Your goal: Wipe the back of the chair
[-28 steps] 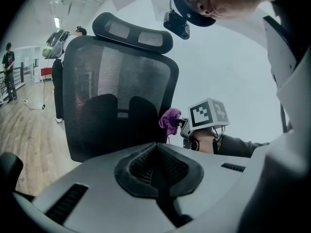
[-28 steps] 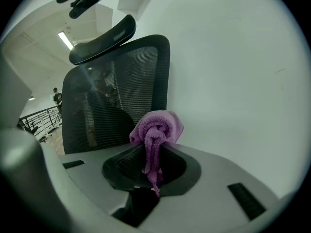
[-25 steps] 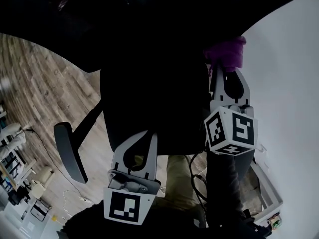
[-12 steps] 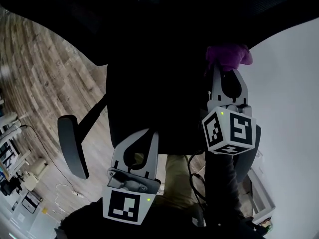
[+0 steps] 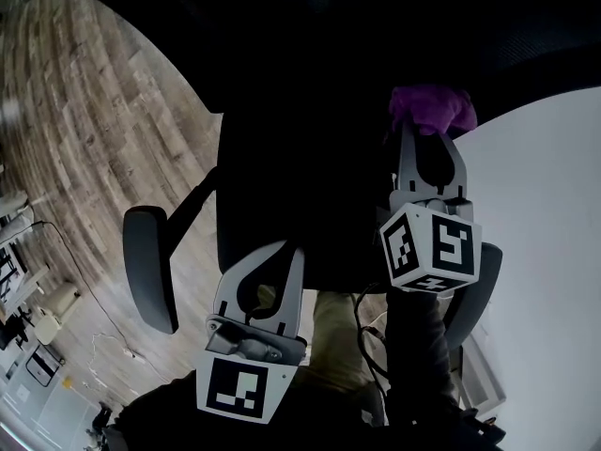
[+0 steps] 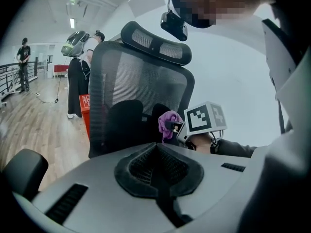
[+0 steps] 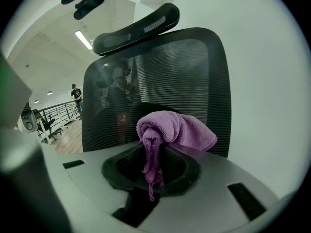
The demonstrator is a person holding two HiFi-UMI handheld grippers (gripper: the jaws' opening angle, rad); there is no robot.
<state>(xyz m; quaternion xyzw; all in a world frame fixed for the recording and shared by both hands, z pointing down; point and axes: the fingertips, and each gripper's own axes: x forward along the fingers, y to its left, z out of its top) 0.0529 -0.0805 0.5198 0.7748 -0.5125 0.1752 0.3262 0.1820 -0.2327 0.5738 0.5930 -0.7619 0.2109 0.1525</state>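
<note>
The black office chair shows its mesh back (image 6: 141, 91) and headrest (image 6: 155, 42) in the left gripper view, and the same back (image 7: 165, 81) fills the right gripper view. My right gripper (image 5: 427, 139) is shut on a bunched purple cloth (image 5: 432, 109), held close to the back's right side. In its own view the cloth (image 7: 180, 130) bulges over the jaws and a strand hangs down between them. My left gripper (image 5: 280, 252) is shut with nothing in it and hovers lower, over the dark seat (image 5: 300, 205). From the left gripper view the cloth (image 6: 169, 123) sits beside the right gripper's marker cube (image 6: 206, 118).
The chair's left armrest (image 5: 150, 266) juts out over the wood floor (image 5: 94, 139); the right armrest (image 5: 470, 294) is by a white wall (image 5: 545, 252). People (image 6: 77, 76) and a red bin (image 6: 85, 106) stand beyond the chair. Cables lie on the floor near my legs.
The chair and its left armrest have slid right and down in the head view as the camera shifted. Both grippers hold nearly the same places, the right still gripping the cloth.
</note>
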